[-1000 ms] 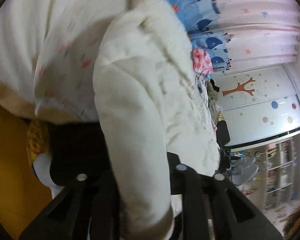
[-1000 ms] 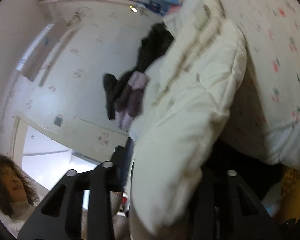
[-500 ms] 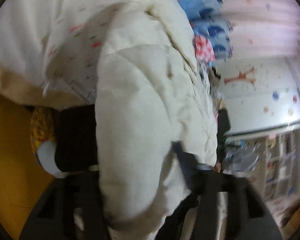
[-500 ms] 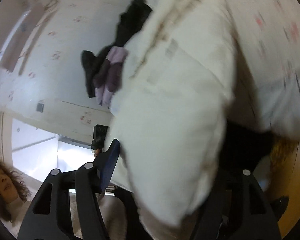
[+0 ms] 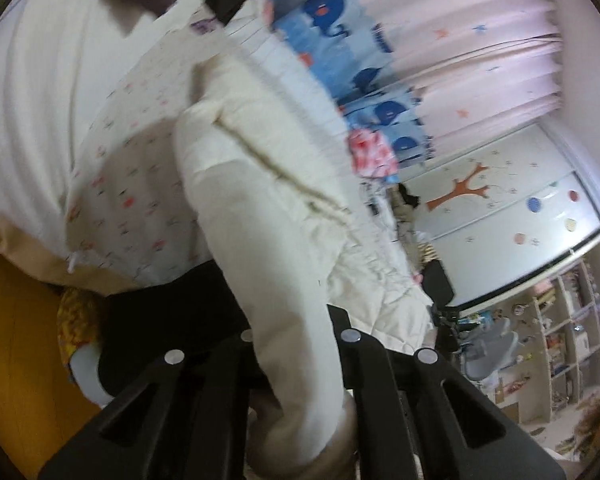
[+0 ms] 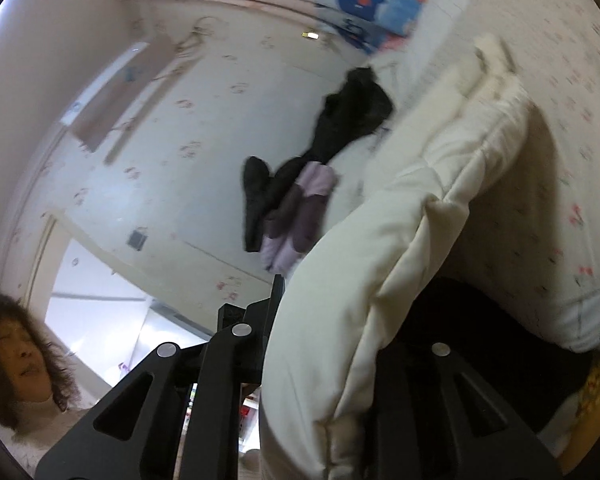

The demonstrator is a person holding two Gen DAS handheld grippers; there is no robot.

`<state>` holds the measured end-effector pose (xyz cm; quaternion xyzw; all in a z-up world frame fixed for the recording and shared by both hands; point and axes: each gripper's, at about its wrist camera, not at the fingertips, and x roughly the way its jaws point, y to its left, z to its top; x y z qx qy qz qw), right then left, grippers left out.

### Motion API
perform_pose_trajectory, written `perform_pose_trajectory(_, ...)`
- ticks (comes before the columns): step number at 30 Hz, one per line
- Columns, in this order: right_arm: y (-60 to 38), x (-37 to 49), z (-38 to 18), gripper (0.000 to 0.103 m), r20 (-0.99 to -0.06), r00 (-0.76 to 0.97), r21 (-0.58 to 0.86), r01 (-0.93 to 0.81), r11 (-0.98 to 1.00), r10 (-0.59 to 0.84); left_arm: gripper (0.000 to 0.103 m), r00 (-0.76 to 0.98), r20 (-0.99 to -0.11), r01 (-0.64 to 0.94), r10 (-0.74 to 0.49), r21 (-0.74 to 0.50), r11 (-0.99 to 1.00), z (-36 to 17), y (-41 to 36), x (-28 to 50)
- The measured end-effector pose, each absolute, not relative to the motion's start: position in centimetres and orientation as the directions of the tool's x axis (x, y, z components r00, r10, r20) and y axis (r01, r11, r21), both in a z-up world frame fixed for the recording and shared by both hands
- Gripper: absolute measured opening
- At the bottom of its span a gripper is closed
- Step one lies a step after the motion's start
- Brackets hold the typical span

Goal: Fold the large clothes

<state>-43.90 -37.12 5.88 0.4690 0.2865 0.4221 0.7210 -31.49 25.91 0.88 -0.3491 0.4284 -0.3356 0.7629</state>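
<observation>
A thick cream padded garment [image 5: 260, 208] stretches from my left gripper [image 5: 296, 340] up over the bed; its sleeve end sits between the fingers, which are shut on it. In the right wrist view the same cream garment [image 6: 396, 248] runs from my right gripper [image 6: 320, 344] toward the bed, and that gripper is shut on its other sleeve end. Both grippers hold the garment lifted above the floral bed sheet [image 5: 112, 184].
Dark and purple clothes [image 6: 300, 204] lie on the bed beyond the garment. A whale-print blue curtain [image 5: 356, 80] and pink curtain hang behind. A wardrobe with a tree decal [image 5: 500, 208] and shelves [image 5: 560, 340] stand at right. A person's head [image 6: 16, 364] shows at lower left.
Both grippers swung with the garment, dipping and blurring half a second ago. Both views have now tilted back, showing more of the bed and room.
</observation>
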Motion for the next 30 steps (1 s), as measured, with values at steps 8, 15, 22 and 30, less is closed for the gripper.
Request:
perform_pose_trajectory(8, -39.4, -43.0, 2.8, 0.017, 0.017, 0.505, 0.951, -0.276, 0.142, 0.863, 0.009, 0.404, -0.389, 0.101, -0.828, -0.881, 0.463, -2.4, 28.4, -29.8)
perform_pose_trajectory(15, -39.6, -37.1, 6.4, 0.017, 0.101, 0.511, 0.926, -0.361, 0.107, 0.854, 0.009, 0.481, -0.302, 0.165, -0.823, -0.891, 0.423, 2.0, 27.8, -24.6)
perform_pose_trajectory(22, -41.0, -24.8, 8.7, 0.017, 0.05, 0.59, 0.933, -0.316, 0.174, 0.806, 0.009, 0.569, -0.273, 0.19, -0.775, -0.874, 0.447, 6.1, 25.6, -13.5)
perform_pose_trajectory(30, -41.5, -9.8, 3.4, 0.02, -0.197, 0.677, 0.943, -0.068, 0.327, 0.709, 0.009, 0.671, -0.36, 0.046, -0.649, -0.852, 0.521, 2.5, 21.9, -0.1)
